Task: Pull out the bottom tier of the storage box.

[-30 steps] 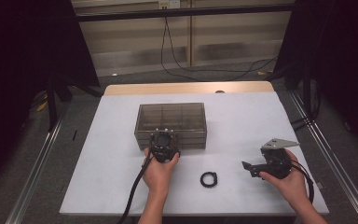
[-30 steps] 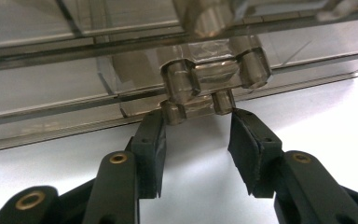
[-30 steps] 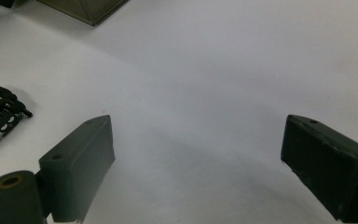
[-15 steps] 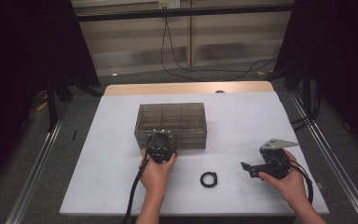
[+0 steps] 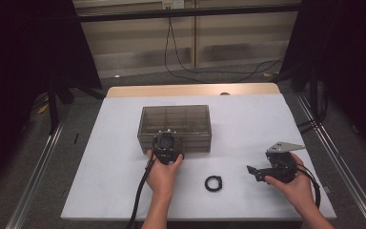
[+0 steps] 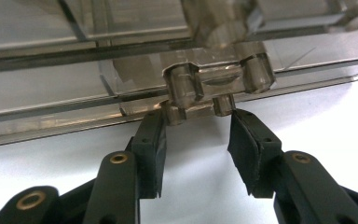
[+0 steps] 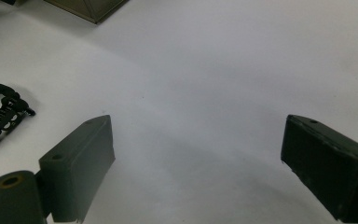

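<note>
Moved forward since a second ago: left gripper (image 5: 166, 143), now up against the front wall of the smoky clear box (image 5: 175, 125). Little other change; right gripper (image 5: 268, 170) held low over the white table (image 5: 248, 124), jaws spread wide around bare surface. Box lying mid-table, long axis running left to right, front wall facing the person. Latch tab (image 6: 216, 81) jutting from that wall just above and between the left fingertips (image 6: 150, 135), jaws parted, tips just beside its two lower pegs. Black ring (image 5: 213, 183) lying between the two hands.
</note>
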Demonstrator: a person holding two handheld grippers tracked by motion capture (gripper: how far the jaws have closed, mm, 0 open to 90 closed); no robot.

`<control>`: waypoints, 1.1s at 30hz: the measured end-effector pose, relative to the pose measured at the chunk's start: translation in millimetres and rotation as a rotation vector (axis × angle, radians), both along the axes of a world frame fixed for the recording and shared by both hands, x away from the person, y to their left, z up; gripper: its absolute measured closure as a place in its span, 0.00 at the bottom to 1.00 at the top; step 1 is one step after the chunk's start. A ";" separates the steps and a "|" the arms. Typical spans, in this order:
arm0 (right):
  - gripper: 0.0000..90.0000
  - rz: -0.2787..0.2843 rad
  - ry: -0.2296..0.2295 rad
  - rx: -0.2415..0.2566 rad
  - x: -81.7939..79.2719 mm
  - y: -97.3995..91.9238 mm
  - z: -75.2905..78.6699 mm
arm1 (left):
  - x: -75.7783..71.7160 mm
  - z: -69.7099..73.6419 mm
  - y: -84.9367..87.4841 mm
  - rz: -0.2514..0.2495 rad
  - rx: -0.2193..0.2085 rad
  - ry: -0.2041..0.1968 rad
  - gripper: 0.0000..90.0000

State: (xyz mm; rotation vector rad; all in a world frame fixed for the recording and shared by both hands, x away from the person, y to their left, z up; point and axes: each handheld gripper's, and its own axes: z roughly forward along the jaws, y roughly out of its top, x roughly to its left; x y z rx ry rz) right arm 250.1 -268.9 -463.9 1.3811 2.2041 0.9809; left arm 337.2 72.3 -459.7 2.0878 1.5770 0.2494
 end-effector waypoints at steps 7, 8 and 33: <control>0.10 -0.001 -0.002 -0.001 0.0 0.4 0.1 | -3.3 1.1 0.5 0.005 0.059 -0.018 0.74; 0.10 0.000 -0.003 -0.001 0.1 0.3 0.1 | -3.3 1.1 0.5 0.005 0.059 -0.018 0.84; 0.10 0.006 0.002 0.002 -0.1 2.3 -0.3 | 0.2 5.6 -9.2 0.006 0.079 0.004 0.62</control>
